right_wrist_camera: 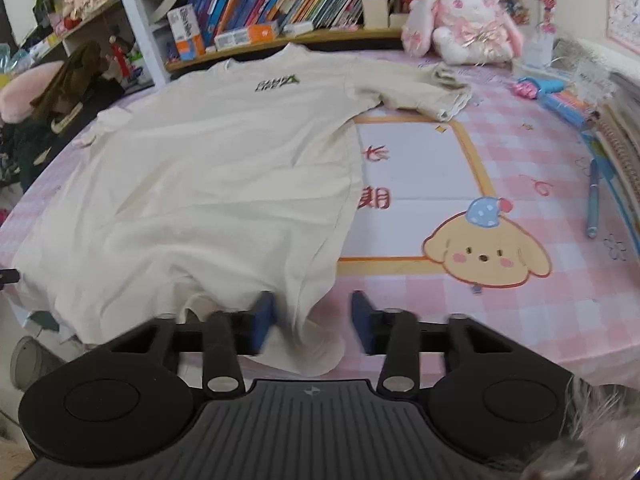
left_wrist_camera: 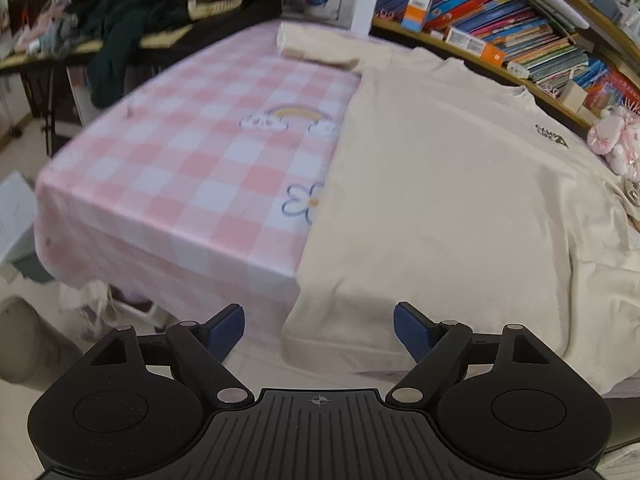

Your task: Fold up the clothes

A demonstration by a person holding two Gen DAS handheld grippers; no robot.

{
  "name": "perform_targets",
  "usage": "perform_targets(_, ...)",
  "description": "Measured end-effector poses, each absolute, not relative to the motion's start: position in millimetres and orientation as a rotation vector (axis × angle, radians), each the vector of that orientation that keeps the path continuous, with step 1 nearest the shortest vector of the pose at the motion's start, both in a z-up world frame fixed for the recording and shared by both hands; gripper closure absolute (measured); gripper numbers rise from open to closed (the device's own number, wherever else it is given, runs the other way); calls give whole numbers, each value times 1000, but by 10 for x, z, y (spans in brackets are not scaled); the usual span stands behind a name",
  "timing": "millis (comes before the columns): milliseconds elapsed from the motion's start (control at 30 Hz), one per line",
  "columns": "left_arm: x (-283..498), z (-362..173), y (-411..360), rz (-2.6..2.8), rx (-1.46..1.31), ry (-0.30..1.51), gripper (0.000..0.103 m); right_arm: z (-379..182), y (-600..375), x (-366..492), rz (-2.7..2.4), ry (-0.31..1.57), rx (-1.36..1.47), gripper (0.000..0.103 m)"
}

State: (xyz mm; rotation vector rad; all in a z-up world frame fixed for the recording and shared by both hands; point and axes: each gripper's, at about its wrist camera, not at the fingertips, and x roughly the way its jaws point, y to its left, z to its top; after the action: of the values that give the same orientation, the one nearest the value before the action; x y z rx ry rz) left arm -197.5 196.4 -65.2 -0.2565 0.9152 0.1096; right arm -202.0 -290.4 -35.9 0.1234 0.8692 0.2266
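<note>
A cream T-shirt with a small dark chest logo lies spread front-up on a pink checked tablecloth; its hem hangs over the near table edge. My left gripper is open, its blue pads either side of the hem's left corner, a little short of it. In the right wrist view the same shirt fills the left half. My right gripper is open, with the hem's right corner hanging between its pads. One sleeve lies spread toward the back right.
A bookshelf runs along the table's far side. A pink plush rabbit sits at the back right. Pens and notebooks lie at the right edge. A folded cream cloth lies at the far left. Dark clothes pile beyond.
</note>
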Motion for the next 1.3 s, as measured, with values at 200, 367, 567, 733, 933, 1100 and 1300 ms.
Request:
perform_targets(200,-1971,-692,1984,92,-269,929,19,35,-3071,-2100,417,860,396,99)
perform_targets(367,-1950,-757,1989,53,-301,946,37,32,-3323,-2028,183,908,410,99)
perform_targets(567,-1937,-695,1971,15,-334,951,103,-311,-3306,-1999,87,1001,395,99)
perform_targets(733,-2075,-285,2193,-44,-458,824,103,-291,-3387,-2192,198,1015,548,99)
perform_targets(933,-1971,-388,2208,57,-326,942,94,-341,-3413,-2261,132,1053,534,99)
perform_targets(1100,-2005,-308,2131,99,-286,897,80,-474,-3324,-2276,102,1083,461,99)
perform_targets(1300,-1915,-162,1814,-1,-244,817,53,-314,-3248,-2309,207,1046,489,100)
